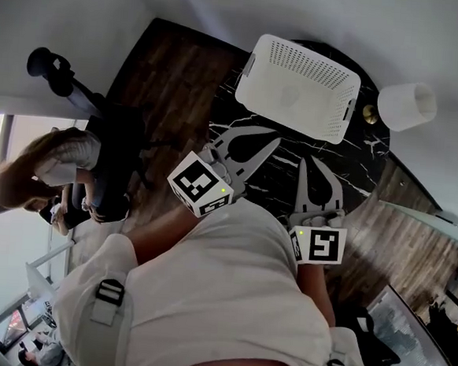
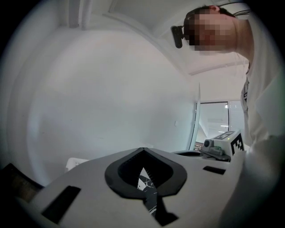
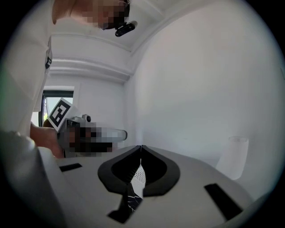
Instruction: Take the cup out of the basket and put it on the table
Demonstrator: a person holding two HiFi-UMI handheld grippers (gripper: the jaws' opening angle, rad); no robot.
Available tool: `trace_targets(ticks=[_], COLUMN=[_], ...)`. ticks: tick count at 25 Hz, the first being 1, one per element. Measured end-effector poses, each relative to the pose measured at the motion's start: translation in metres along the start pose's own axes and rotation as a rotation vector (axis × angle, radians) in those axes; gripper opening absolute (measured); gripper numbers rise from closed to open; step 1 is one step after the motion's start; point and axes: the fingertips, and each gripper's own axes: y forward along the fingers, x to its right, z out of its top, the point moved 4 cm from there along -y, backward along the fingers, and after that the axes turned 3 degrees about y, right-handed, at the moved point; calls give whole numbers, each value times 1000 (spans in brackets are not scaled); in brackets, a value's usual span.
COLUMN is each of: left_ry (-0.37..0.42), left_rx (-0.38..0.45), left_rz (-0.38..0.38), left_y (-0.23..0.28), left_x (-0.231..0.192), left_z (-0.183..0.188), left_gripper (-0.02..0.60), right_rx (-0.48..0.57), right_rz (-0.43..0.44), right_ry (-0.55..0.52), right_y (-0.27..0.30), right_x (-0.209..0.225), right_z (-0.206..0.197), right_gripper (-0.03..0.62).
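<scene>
A white perforated basket (image 1: 300, 85) stands on the far half of the round black marble table (image 1: 277, 170). A white cup (image 1: 406, 105) stands upright outside the basket, at the table's far right rim; the right gripper view shows the cup (image 3: 234, 156) at the right. My left gripper (image 1: 276, 141) is over the near part of the table, pointing at the basket, its jaws together and empty (image 2: 142, 149). My right gripper (image 1: 309, 165) is beside it to the right, its jaws also together with nothing between them (image 3: 141, 146). Neither gripper touches the basket or the cup.
A small brass object (image 1: 369, 113) sits on the table between basket and cup. A white wall rises just behind the table. Dark wood floor (image 1: 162, 78) surrounds it. At the left a person (image 1: 53, 164) sits by a black stand (image 1: 116, 157).
</scene>
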Motion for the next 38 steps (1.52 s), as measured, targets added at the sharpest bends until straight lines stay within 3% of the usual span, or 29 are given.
trace_targets(ticks=[10,20,38], left_ry=[-50,-91,-43], left_rx=[-103,-169,-366], left_rz=[23,74,93], left_y=[17,35,63], left_x=[-42,-91,-148], left_z=[-34,-62,-109], left_gripper=[6,6,6], right_rx=[-78,-257,-563], right_rz=[70,166,303], right_ry=[-13,-157,-309], right_y=[56,109,187], right_x=[7,26,61], right_z=[-13,-46,-112], right_gripper=[9,11,66])
